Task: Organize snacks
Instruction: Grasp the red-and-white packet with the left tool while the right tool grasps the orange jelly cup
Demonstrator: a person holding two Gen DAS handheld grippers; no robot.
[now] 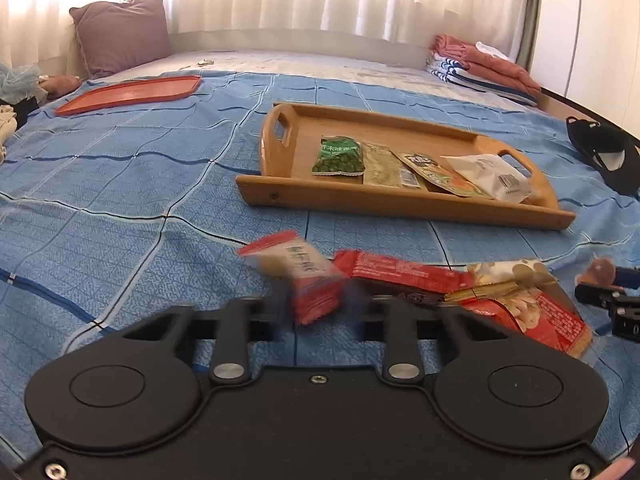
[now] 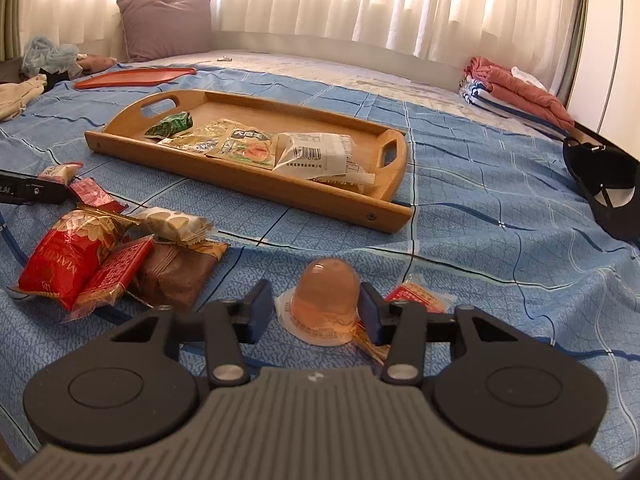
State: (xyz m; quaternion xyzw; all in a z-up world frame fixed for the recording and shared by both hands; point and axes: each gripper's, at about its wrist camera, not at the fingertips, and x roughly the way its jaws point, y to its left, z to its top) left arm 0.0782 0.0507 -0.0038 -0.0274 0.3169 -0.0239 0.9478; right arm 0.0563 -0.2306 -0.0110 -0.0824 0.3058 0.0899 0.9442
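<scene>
My left gripper [image 1: 318, 300] is shut on a small red and white snack packet [image 1: 304, 276], which looks blurred between the fingers. In the right wrist view this packet [image 2: 60, 172] shows at the far left, at the tip of the left gripper [image 2: 60, 194]. My right gripper [image 2: 316, 312] stands around a peach jelly cup [image 2: 326, 292] that sits dome up on the bedspread. Its right pad [image 2: 370, 312] is close against the dome. Its left pad [image 2: 260, 308] is at the edge of the cup's flange, with a gap to the dome. The wooden tray [image 1: 400, 204] [image 2: 240, 184] holds several packets.
A pile of red, brown and white snack packets [image 2: 80, 256] [image 1: 400, 276] lies on the blue checked bedspread [image 2: 480, 240] left of the jelly cup. Farther off are a red tray [image 1: 128, 94], a purple pillow [image 1: 120, 36], folded clothes [image 2: 520, 84] and a black cap [image 2: 604, 188].
</scene>
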